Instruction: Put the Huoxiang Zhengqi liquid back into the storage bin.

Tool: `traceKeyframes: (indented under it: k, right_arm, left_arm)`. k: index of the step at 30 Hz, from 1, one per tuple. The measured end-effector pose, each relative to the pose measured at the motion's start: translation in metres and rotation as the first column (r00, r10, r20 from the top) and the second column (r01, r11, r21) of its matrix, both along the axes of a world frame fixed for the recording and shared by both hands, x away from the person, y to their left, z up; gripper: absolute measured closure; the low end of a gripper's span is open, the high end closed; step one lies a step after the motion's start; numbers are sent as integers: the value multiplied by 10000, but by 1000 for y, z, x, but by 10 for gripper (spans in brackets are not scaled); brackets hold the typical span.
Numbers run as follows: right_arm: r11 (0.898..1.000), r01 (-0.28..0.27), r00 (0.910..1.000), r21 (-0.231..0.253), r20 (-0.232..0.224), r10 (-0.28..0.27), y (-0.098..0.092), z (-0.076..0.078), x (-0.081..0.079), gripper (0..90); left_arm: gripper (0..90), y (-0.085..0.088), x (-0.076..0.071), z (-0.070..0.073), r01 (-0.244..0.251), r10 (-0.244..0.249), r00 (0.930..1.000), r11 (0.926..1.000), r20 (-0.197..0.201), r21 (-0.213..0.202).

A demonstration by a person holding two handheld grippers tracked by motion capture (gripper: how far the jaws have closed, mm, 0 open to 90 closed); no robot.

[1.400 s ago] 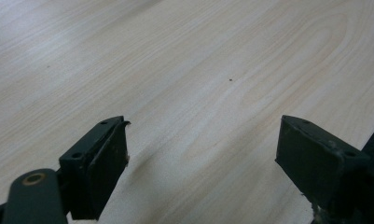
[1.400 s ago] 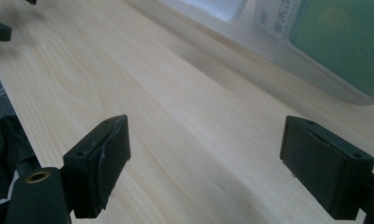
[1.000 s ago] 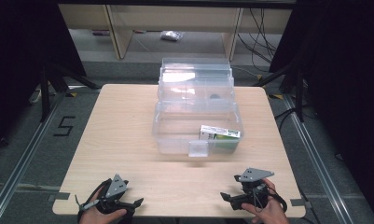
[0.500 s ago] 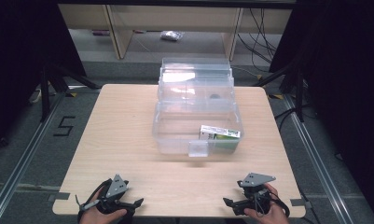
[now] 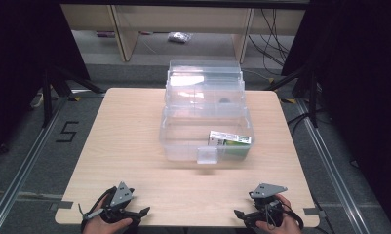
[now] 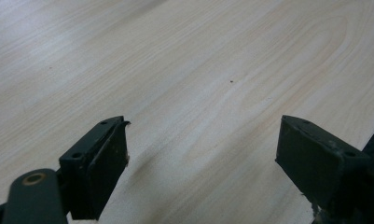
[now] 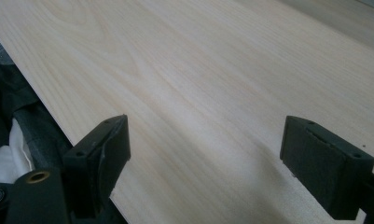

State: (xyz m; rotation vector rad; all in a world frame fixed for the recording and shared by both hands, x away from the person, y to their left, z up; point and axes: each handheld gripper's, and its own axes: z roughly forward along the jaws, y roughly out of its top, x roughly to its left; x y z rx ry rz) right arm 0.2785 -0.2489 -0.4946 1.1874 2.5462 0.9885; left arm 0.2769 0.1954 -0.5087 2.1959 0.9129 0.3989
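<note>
We see big wooden counter (image 5: 134, 146). Clear plastic box (image 5: 205, 119) sits near middle, toward far side, lid up at back. Small green and white packet (image 5: 229, 140) lies inside box, front right corner. We hold left claw (image 5: 134, 214) at near left edge of counter, jaws wide apart, nothing between. Right claw (image 5: 242, 215) at near right edge, jaws wide apart too, nothing between. Both well apart from box.
</note>
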Motion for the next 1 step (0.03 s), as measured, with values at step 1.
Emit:
traceKeyframes:
  k: [1]
  right_arm:
    - [10000,-13,10000,-13,-25,13,0,0,0,174]
  left_arm:
    - [160,0,0,0,59,-59,10000,9999,-16,81]
